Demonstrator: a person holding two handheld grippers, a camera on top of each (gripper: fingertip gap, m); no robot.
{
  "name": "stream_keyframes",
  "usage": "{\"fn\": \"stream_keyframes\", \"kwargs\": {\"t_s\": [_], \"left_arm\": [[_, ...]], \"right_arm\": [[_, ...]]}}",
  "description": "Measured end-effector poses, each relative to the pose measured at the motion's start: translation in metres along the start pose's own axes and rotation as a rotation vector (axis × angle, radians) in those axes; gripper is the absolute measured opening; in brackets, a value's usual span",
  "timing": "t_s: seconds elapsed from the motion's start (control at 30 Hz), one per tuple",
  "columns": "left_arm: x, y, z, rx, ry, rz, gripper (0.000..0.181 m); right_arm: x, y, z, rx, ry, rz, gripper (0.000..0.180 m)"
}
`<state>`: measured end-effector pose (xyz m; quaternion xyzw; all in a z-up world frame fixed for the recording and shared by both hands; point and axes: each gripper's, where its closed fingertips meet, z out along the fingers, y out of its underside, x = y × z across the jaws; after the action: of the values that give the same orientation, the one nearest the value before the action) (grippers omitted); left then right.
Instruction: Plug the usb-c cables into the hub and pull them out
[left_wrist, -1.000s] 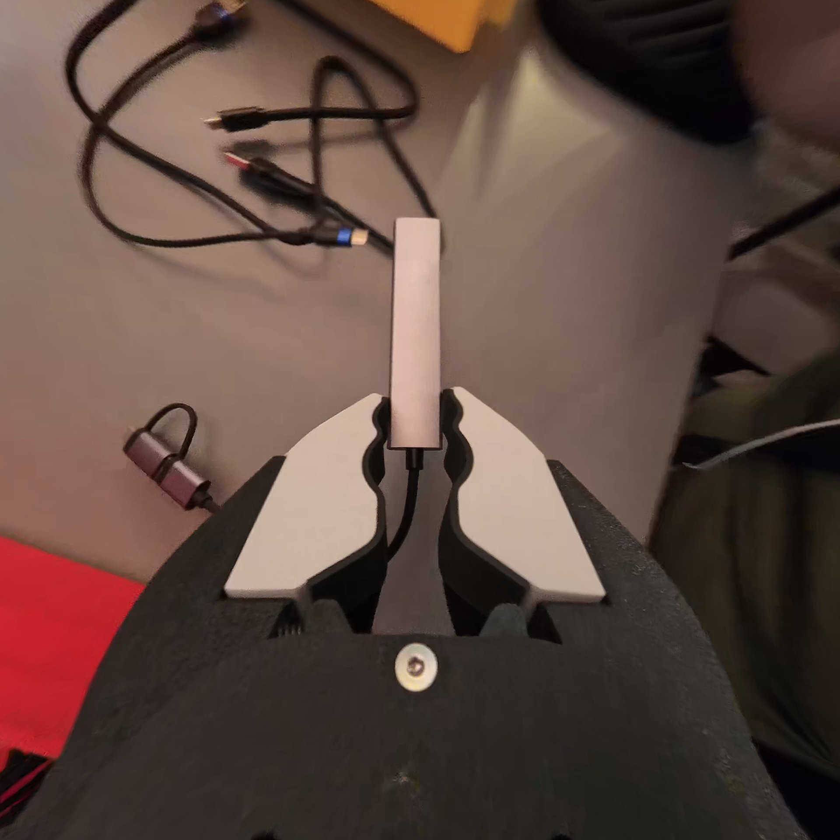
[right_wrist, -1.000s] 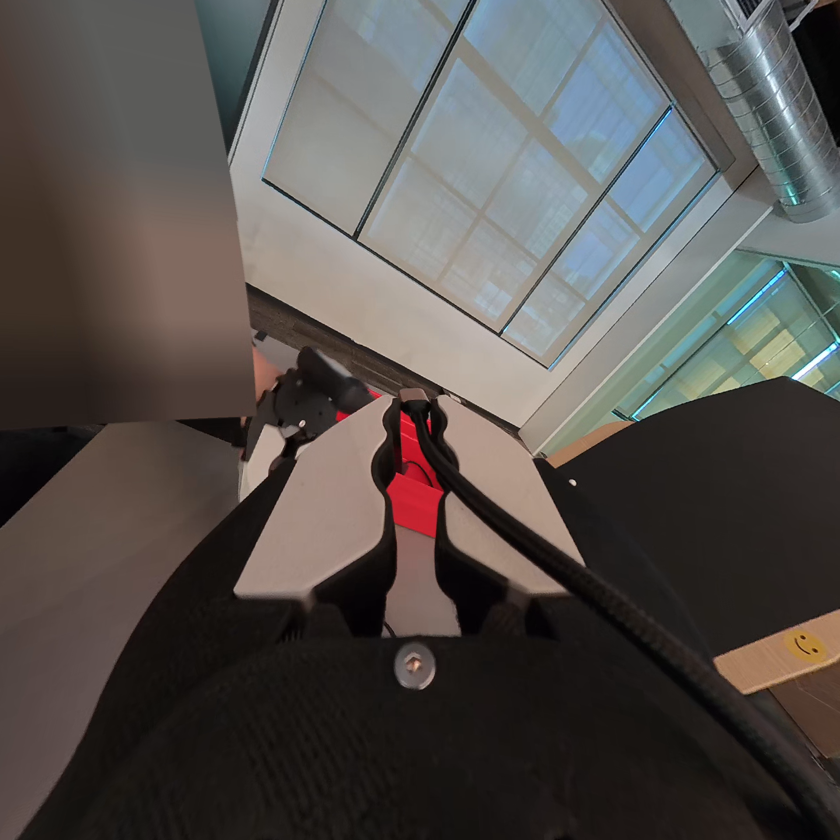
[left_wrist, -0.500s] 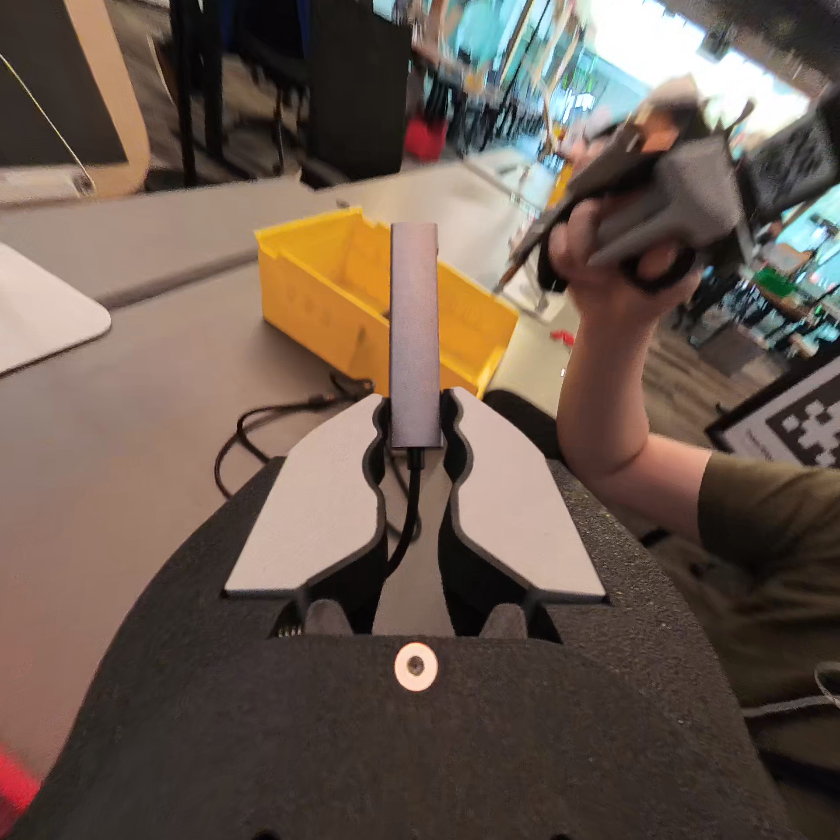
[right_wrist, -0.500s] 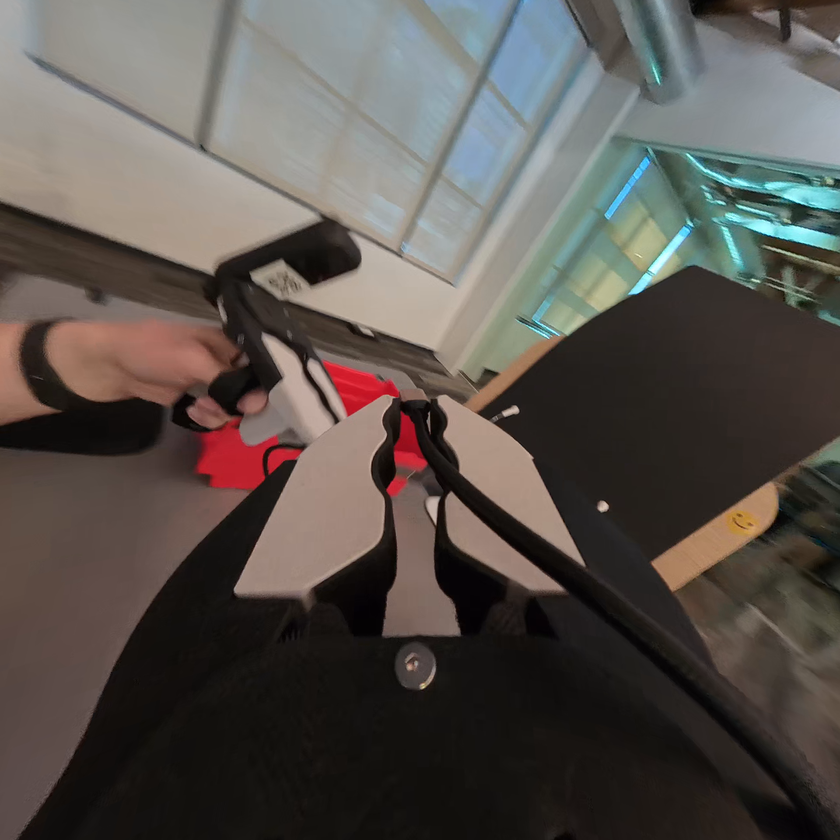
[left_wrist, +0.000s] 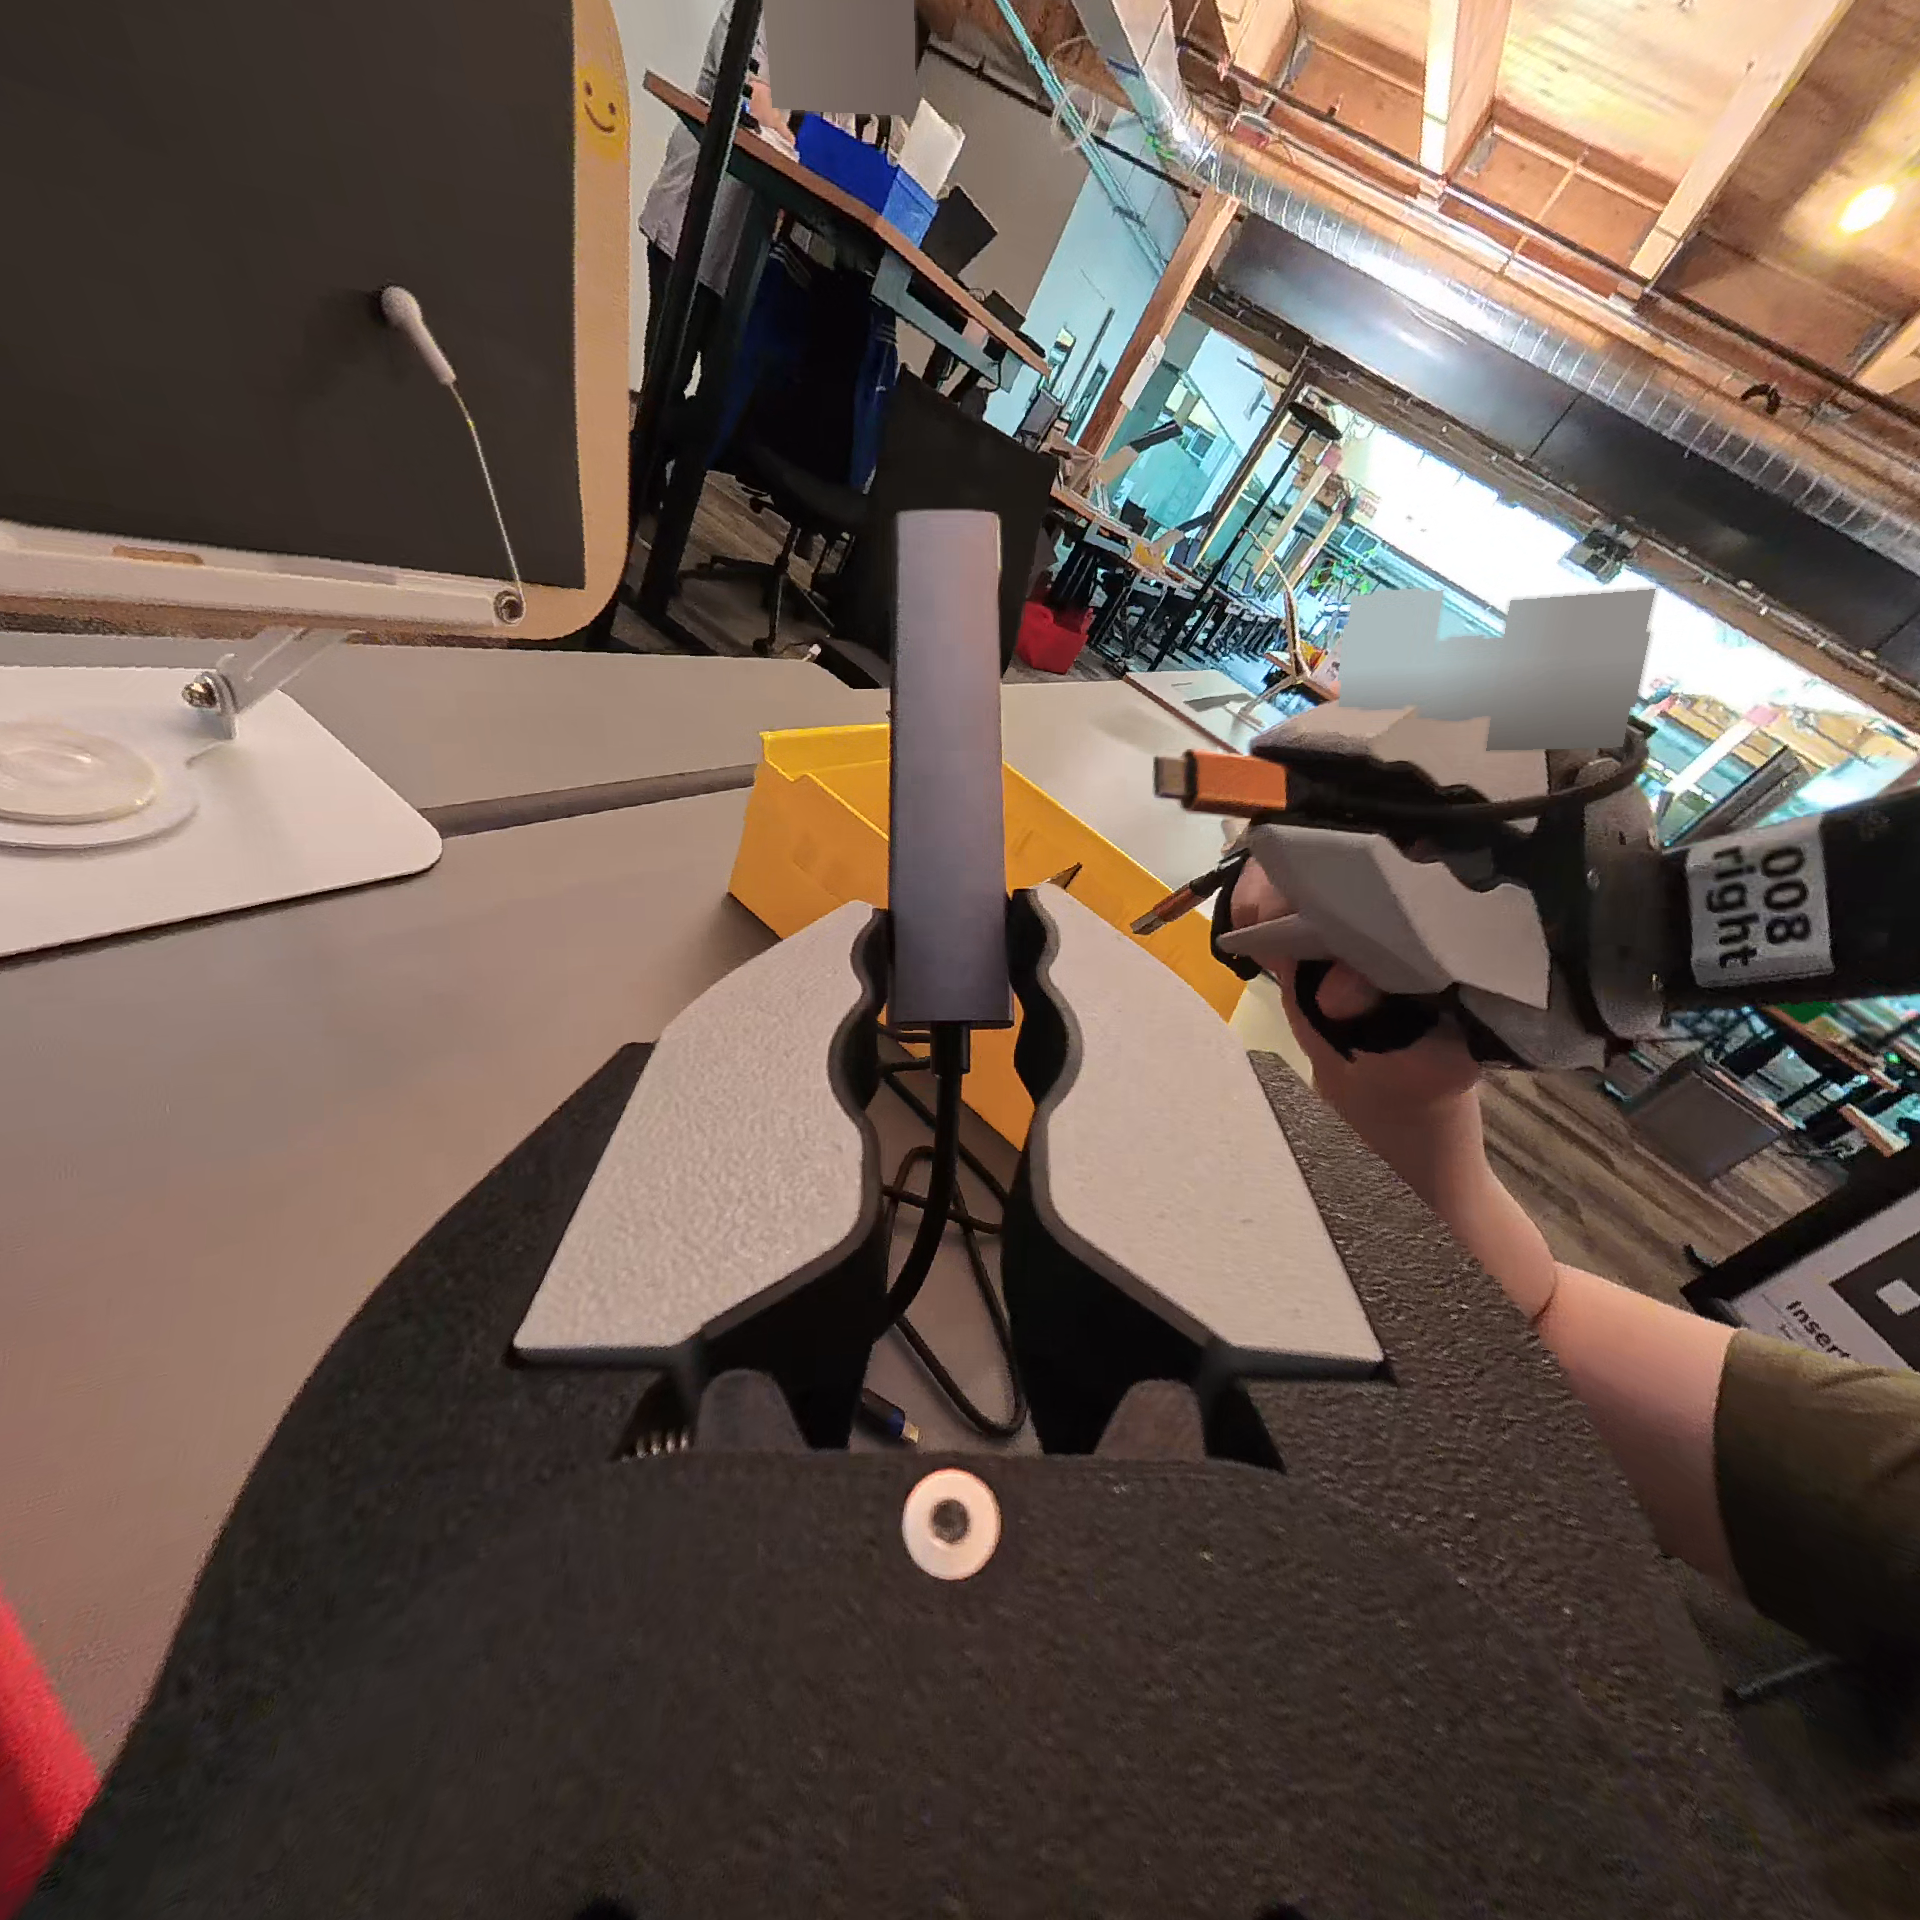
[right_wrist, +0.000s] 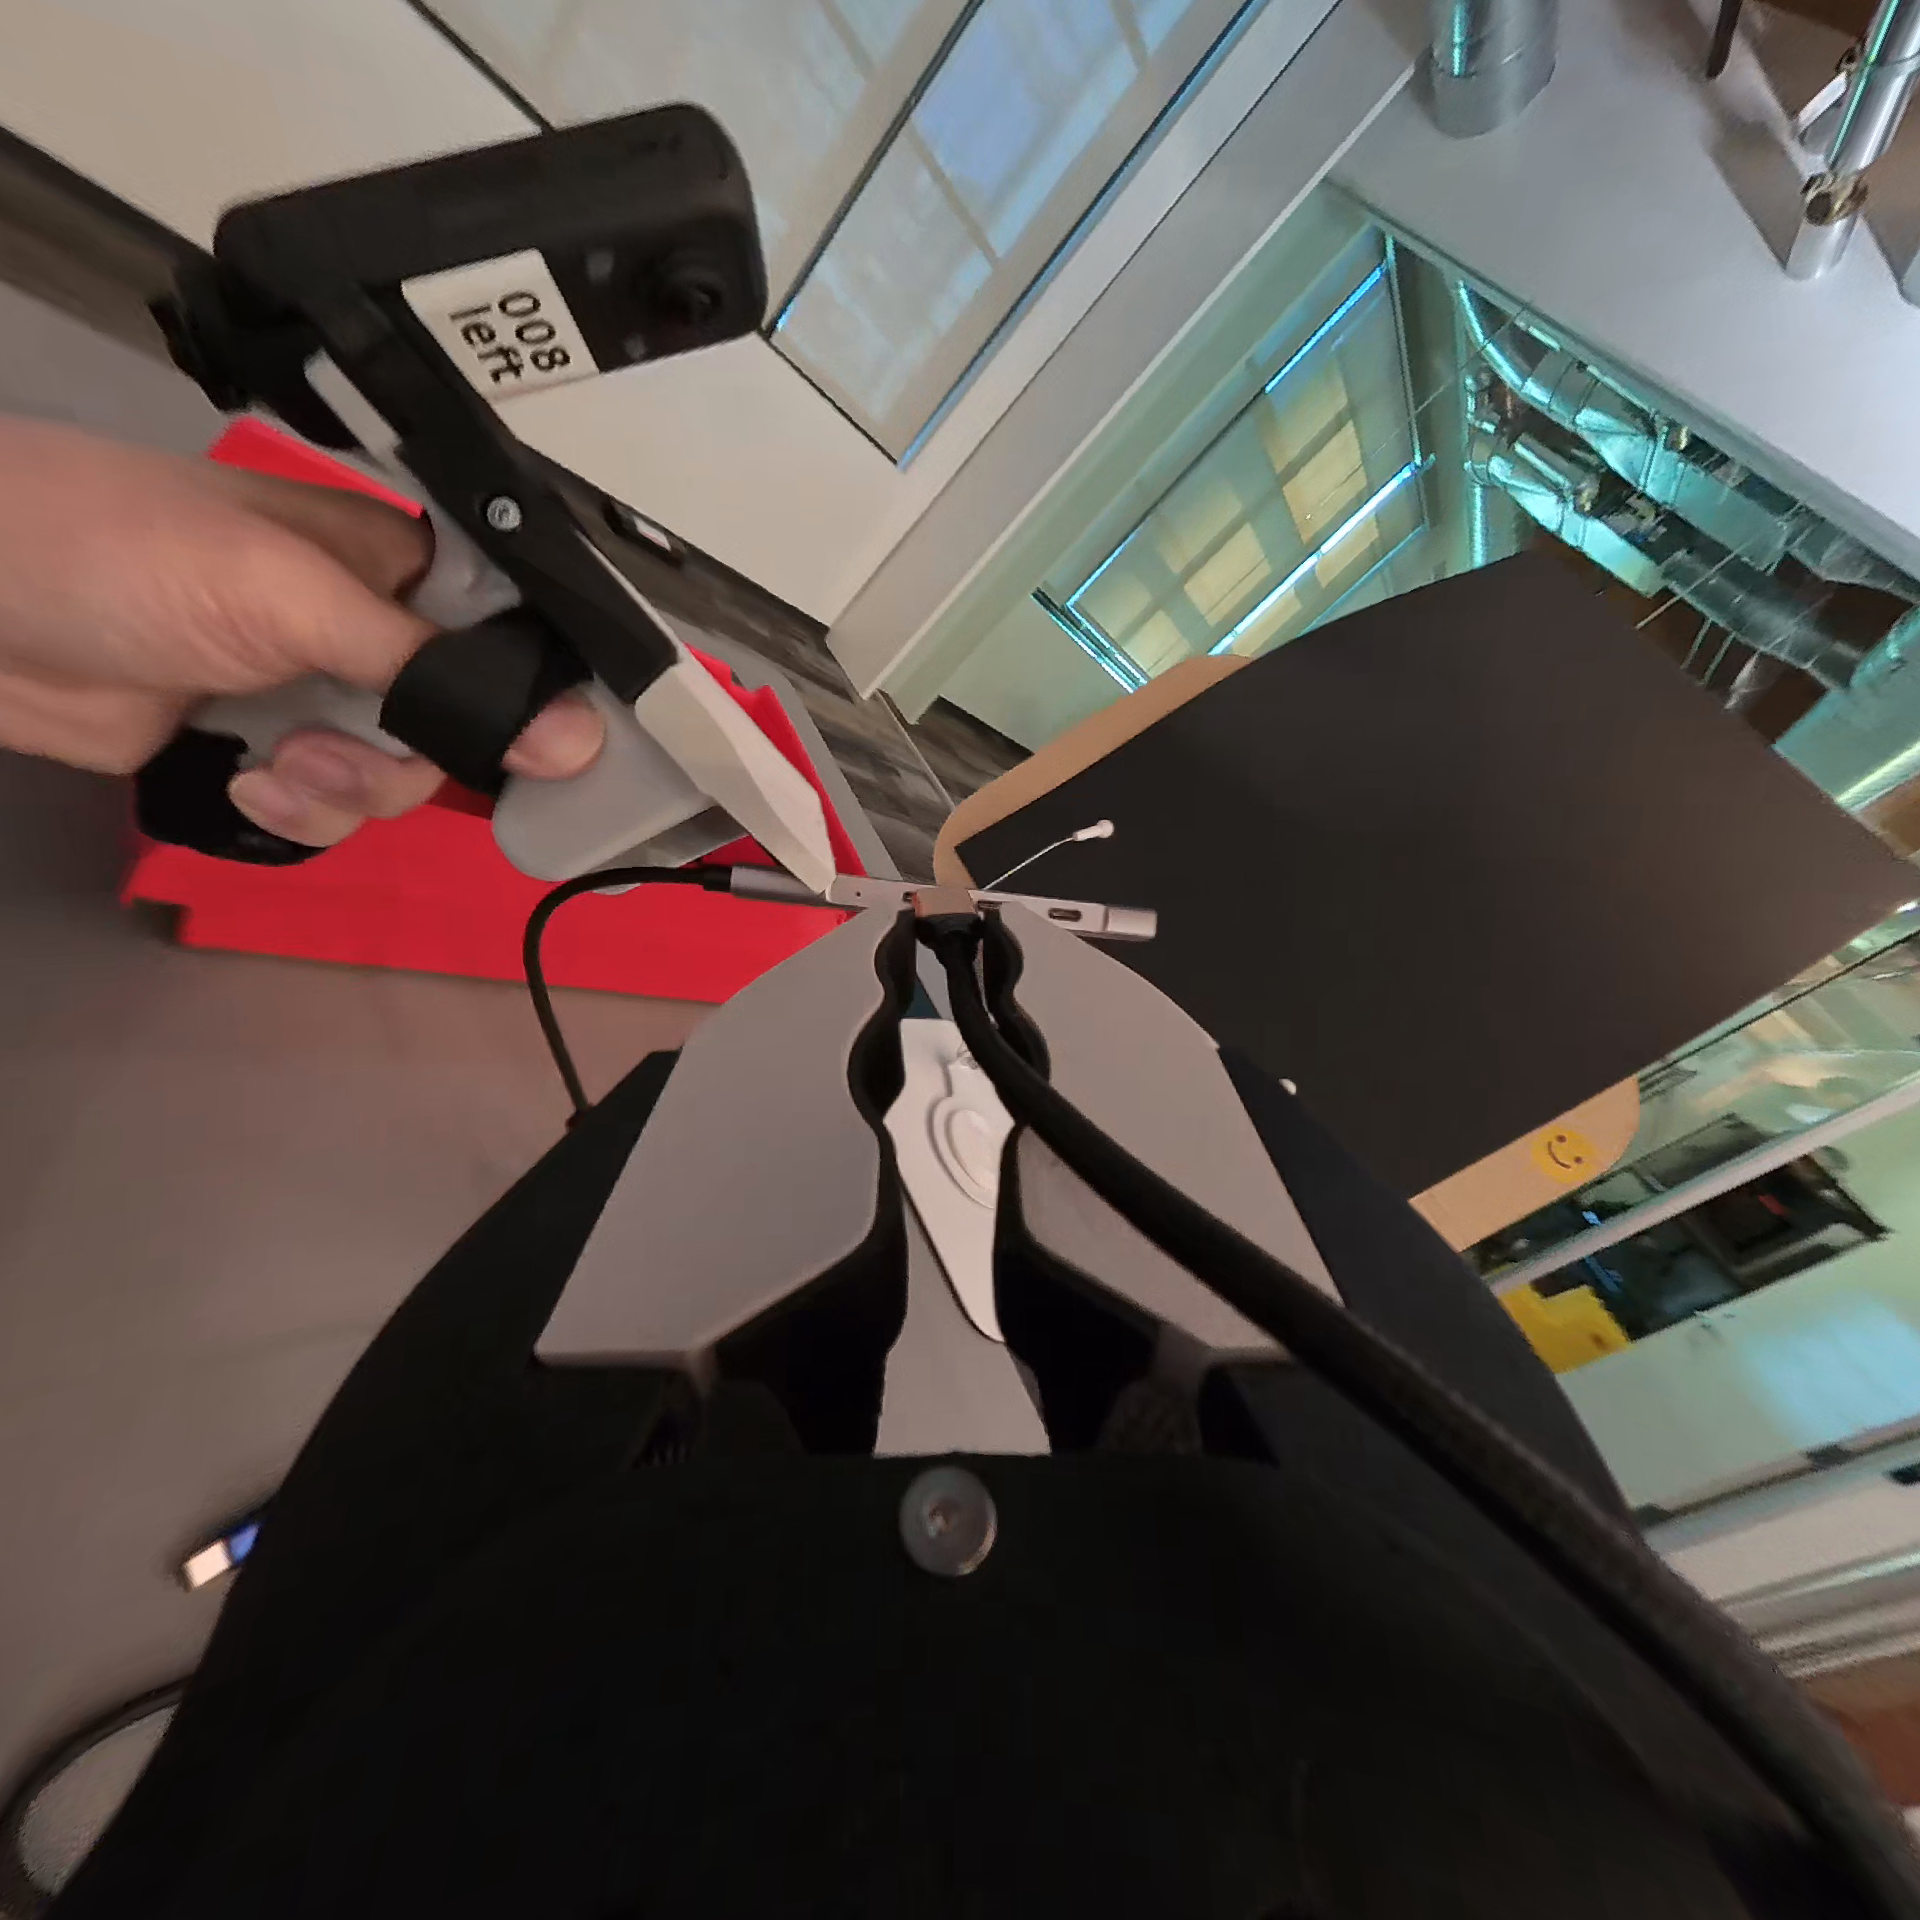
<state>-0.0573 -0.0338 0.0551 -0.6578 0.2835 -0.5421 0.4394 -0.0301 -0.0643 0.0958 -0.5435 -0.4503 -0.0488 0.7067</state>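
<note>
Two grippers met above a grey table (left_wrist: 260, 1060): the left gripper (left_wrist: 948, 940) was clamped on the hub's (left_wrist: 948, 769) cabled end, holding it upright, while the right gripper (right_wrist: 943, 925), closed on a plug (left_wrist: 1226, 781), held it just beside the hub's ports.

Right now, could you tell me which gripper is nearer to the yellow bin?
Left. The left gripper, shut on the hub, hangs just in front of the yellow bin; the right gripper, holding the orange-shelled plug, is off to the bin's right.

The hub (left_wrist: 948, 769) is dark grey, the plug (left_wrist: 1226, 781) orange, one bin (left_wrist: 800, 831) yellow, another bin (right_wrist: 416, 914) red.
</note>
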Motion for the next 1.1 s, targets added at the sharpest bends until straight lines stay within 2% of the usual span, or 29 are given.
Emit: {"fn": "stream_keyframes", "kwargs": {"t_s": [0.77, 1.1], "left_arm": [[0.016, -0.001, 0.004, 0.059, 0.01, 0.063, 0.021], [0.016, -0.004, 0.004, 0.072, -0.073, 0.165, 0.021]], "right_arm": [[0.001, 0.007, 0.007, -0.007, 0.037, 0.071, 0.013], [0.002, 0.008, 0.008, -0.031, 0.051, 0.087, 0.013]]}}
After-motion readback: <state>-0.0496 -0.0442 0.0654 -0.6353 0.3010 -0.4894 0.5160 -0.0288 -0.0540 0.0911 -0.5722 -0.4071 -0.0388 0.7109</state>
